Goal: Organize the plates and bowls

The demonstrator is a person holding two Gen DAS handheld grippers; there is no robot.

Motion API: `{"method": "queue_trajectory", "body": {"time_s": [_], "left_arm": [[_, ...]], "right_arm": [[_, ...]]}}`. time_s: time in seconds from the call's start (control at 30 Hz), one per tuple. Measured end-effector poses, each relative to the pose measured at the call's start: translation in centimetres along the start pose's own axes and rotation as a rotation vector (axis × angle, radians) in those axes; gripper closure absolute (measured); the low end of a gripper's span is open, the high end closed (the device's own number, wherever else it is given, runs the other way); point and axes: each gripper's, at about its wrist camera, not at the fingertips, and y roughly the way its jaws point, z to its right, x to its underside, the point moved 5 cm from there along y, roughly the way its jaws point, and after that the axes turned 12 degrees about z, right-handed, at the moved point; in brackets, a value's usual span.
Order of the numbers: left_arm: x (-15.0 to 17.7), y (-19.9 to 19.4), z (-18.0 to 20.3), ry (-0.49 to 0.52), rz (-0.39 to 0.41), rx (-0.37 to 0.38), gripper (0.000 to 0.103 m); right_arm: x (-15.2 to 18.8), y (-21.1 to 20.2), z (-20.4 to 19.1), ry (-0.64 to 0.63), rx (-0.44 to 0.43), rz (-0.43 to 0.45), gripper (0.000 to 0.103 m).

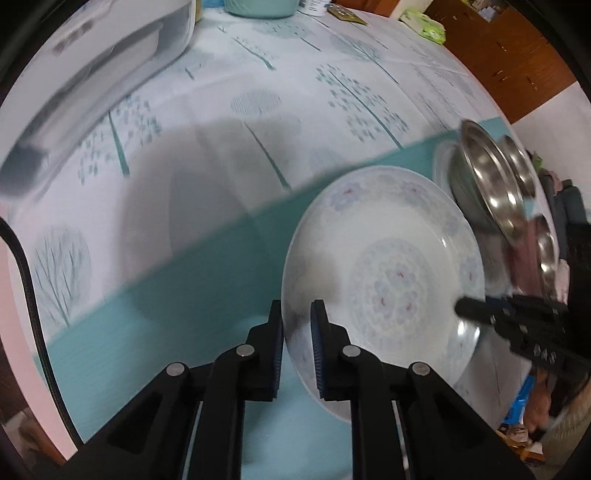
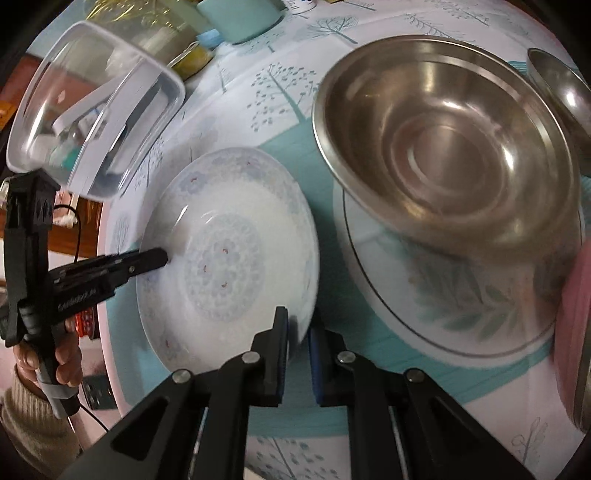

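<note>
A white plate with a pale blue flower pattern [image 1: 388, 266] [image 2: 229, 251] is held over the teal band of the tablecloth by both grippers. My left gripper [image 1: 297, 314] is shut on the plate's near rim, one pad on each face. My right gripper [image 2: 298, 328] is shut on the opposite rim the same way. Each gripper also shows in the other's view: the right gripper [image 1: 466, 308] at the plate's right edge, the left gripper [image 2: 160, 258] at its left edge. A steel bowl [image 2: 450, 147] [image 1: 491, 184] sits on a leaf-patterned plate [image 2: 461, 317] just right of the held plate.
A clear plastic container [image 2: 92, 110] [image 1: 110, 66] stands at the back left of the table. A second steel bowl [image 2: 561, 85] and a pink dish [image 2: 576, 295] lie at the far right. A teal cup [image 2: 240, 18] stands at the back. The table edge [image 2: 110, 295] runs close by the person's hand [image 2: 66, 365].
</note>
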Motion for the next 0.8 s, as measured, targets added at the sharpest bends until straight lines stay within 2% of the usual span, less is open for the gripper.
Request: {"method": "queue_trajectory", "body": {"time_s": [0.17,0.5,0.8], "left_arm": [[3.7,-2.1,0.7,-0.021,0.011,0.047,0.091],[6.6,-4.1,1.6,-0.081,0.035,0.033,0.091],[10.6,-8.7,3.6,-0.137,0.076,0.021,0.091]], "right_arm": [[1.1,-1.1,0.4,-0.049,0.008,0.008,0.093],[2.6,-3.3,-0.2,-0.127,-0.019,0.027,0.093],[5.3,-6.9,-1.2,-0.194,-0.071,0.035,0.093]]}}
